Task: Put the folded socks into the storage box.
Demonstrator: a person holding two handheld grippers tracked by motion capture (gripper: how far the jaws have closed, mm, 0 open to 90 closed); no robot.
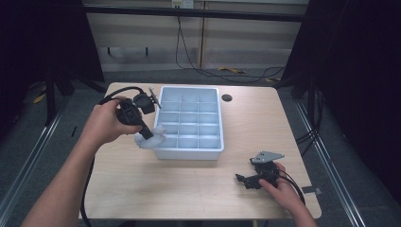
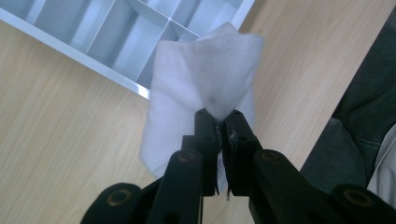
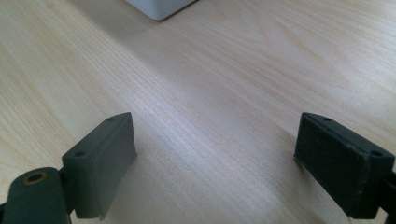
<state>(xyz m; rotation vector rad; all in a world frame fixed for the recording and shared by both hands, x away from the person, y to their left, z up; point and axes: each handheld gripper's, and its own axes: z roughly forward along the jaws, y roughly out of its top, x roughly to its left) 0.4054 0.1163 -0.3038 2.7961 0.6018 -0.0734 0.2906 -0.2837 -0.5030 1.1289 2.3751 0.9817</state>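
So far, on the wooden table [image 1: 189,184], the pale divided tray [image 1: 190,120] looks to have every compartment bare, so I judge nothing is sorted into it yet. My left gripper [image 1: 147,132] is pinched tight on a white cloth [image 2: 205,88], which hangs at the tray's near left corner, partly over the rim. Lowering it into a compartment is what remains. My right gripper [image 1: 246,179] rests on the table well apart, jaws spread wide, idle.

cloth [image 2: 205,70]: white, soft woven fabric, finely ribbed, matt
tray [image 1: 189,150]: pale blue plastic, smooth, faint sheen
table [image 3: 224,93]: light wood grain, smooth, satin
right gripper [image 3: 215,163]: black plastic pads, matt, slightly scuffed
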